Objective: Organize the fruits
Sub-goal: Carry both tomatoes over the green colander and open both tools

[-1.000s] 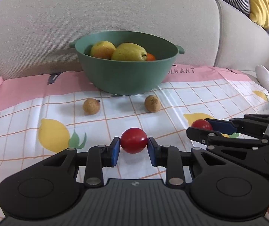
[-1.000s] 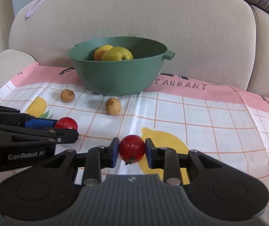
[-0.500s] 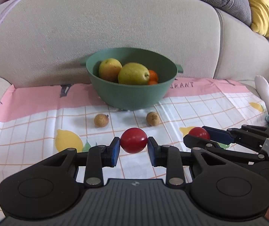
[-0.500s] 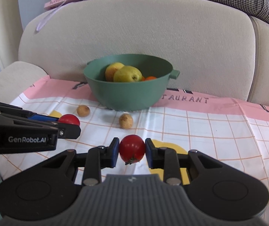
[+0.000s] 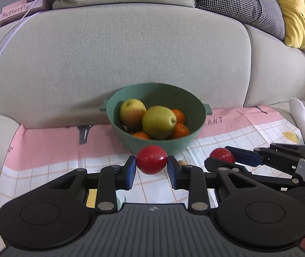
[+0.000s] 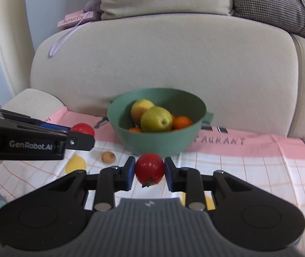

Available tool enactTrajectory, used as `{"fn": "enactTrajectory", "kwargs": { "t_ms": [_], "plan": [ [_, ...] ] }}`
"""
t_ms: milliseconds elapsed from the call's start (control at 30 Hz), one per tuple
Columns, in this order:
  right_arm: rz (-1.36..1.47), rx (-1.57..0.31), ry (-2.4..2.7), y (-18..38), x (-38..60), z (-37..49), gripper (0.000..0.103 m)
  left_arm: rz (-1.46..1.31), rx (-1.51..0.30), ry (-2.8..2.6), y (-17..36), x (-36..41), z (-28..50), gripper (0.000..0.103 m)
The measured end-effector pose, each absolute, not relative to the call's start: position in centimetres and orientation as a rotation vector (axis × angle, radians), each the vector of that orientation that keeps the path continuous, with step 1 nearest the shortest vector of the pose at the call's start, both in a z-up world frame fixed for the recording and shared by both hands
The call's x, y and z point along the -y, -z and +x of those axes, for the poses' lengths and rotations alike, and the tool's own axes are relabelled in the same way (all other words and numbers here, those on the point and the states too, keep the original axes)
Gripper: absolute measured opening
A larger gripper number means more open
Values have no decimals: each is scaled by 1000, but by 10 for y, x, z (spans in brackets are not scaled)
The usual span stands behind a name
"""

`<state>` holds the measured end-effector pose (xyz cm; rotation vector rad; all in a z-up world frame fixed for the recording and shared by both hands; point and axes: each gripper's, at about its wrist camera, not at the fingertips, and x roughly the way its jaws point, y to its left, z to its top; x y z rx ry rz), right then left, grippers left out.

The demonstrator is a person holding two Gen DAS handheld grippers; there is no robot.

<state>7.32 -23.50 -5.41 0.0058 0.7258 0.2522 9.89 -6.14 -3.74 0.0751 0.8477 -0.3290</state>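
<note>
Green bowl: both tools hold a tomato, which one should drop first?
Probably left, narrowly. The left tool holds its tomato nearly in line with the green bowl; the right tool sits beside it.

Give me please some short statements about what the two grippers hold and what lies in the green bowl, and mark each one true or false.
1. The left gripper is shut on a red tomato. True.
2. The right gripper is open with nothing between its pads. False: it is shut on a second tomato.
3. The green bowl holds only oranges. False: two yellow-green pears lie in it too.
4. A small brown fruit lies on the cloth outside the bowl. True.
</note>
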Motion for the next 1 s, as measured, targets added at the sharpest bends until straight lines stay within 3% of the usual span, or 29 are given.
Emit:
{"fn": "enactTrajectory", "kwargs": {
  "t_ms": [633, 1000],
  "plan": [
    [-92, -710, -310, 33, 231, 177, 26, 127, -899, 336, 36, 63, 189, 35],
    [53, -860, -299, 60, 248, 247, 26, 100, -992, 386, 62, 65, 234, 35]
  ]
}}
